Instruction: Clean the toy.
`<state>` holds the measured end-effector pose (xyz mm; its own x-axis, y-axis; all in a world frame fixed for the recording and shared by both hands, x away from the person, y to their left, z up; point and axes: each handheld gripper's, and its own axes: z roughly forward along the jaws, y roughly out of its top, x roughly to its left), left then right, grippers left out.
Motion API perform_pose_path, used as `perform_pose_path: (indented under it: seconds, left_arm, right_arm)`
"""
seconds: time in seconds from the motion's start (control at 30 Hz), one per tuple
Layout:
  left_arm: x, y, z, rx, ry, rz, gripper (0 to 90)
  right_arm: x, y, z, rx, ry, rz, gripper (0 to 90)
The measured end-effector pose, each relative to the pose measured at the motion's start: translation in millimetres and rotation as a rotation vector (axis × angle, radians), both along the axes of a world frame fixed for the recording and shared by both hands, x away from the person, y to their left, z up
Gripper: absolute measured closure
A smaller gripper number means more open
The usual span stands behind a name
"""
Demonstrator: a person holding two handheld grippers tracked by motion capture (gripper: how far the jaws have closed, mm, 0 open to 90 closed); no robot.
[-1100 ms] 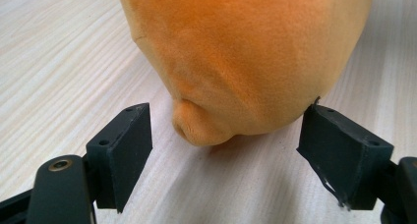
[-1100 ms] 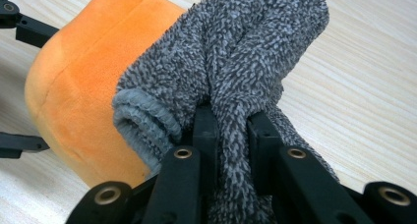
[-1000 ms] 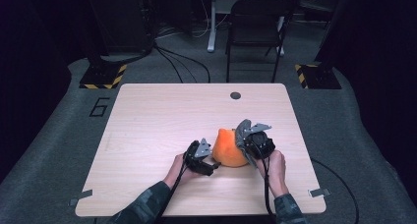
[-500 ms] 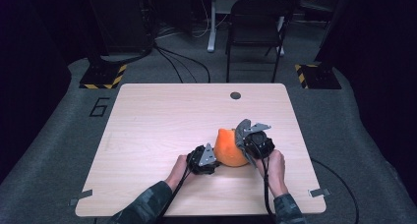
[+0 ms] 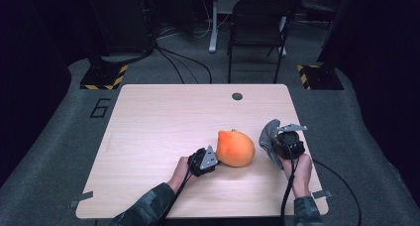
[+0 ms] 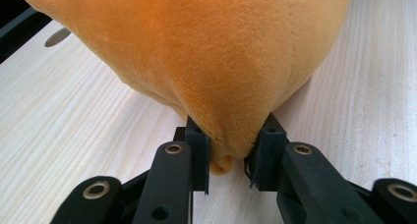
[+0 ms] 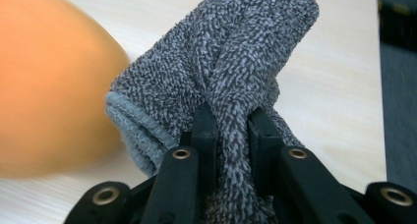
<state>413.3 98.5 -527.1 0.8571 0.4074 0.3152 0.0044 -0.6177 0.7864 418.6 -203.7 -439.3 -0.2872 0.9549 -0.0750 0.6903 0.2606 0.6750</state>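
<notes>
— Where's the orange plush [image 5: 236, 148]?

— Right of the table [image 5: 148, 117] centre, bare wood beyond; the left gripper [image 6: 230, 153] has just closed, pinching its fabric.

— And right?

— The right gripper [image 7: 232, 126] clamps a grey cloth [image 7: 231, 62] — just right of the plush, near the table's right edge.

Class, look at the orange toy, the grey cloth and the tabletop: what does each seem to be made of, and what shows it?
Orange toy: probably plush fabric; short matte fuzz, a seam, dents where pinched.
Grey cloth: likely terry or microfibre; looped nubbly pile, stitched hem.
Tabletop: pale wood or wood-look laminate; fine straight grain, smooth matte face.
</notes>
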Motion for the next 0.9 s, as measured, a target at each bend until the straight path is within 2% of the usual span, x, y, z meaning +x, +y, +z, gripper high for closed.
perform_pose_path:
  seconds: [0.07, 0.17, 0.4, 0.47, 0.57, 0.67, 0.7, 0.73, 0.8, 0.9]
  left_arm:
    - [-0.1, 0.0, 0.0, 0.001, -0.001, 0.0, 74.2]
    - [-0.3, 0.2, -0.1, 0.001, -0.002, -0.001, 74.1]
    - [-1.5, -0.2, -0.4, 0.003, -0.02, 0.0, 74.4]
    - [-3.2, 0.1, -0.3, -0.01, -0.03, 0.006, 75.1]
    - [-6.1, 1.8, 3.6, -0.093, -0.044, 0.018, 76.6]
    - [-9.2, 4.9, 16.0, -0.167, -0.042, 0.016, 77.5]
    - [-11.4, 6.1, 23.4, -0.218, -0.029, 0.014, 77.6]
    - [-12.1, 6.9, 27.5, -0.247, -0.016, 0.009, 77.6]
    - [-13.5, 10.1, 37.8, -0.298, 0.008, 0.008, 77.6]
    - [-15.0, 14.9, 52.0, -0.362, 0.075, 0.015, 77.4]
  right_arm:
    - [4.9, -4.1, -13.5, -0.033, 0.044, -0.029, 77.1]
    - [9.5, -10.0, -26.6, -0.033, 0.092, -0.042, 76.9]
    - [12.0, -12.7, -31.8, -0.022, 0.106, -0.048, 76.4]
    - [12.4, -12.6, -32.4, -0.023, 0.109, -0.049, 76.4]
    - [12.6, -14.2, -31.7, -0.022, 0.106, -0.047, 76.3]
    - [12.0, -19.2, -29.1, 0.007, 0.103, -0.06, 76.3]
    - [12.1, -20.9, -28.9, 0.006, 0.095, -0.058, 76.3]
    - [11.8, -23.5, -28.0, 0.013, 0.091, -0.06, 76.3]
    - [10.9, -24.4, -26.8, 0.021, 0.094, -0.075, 76.3]
    - [10.3, -26.0, -25.0, 0.025, 0.084, -0.075, 76.3]
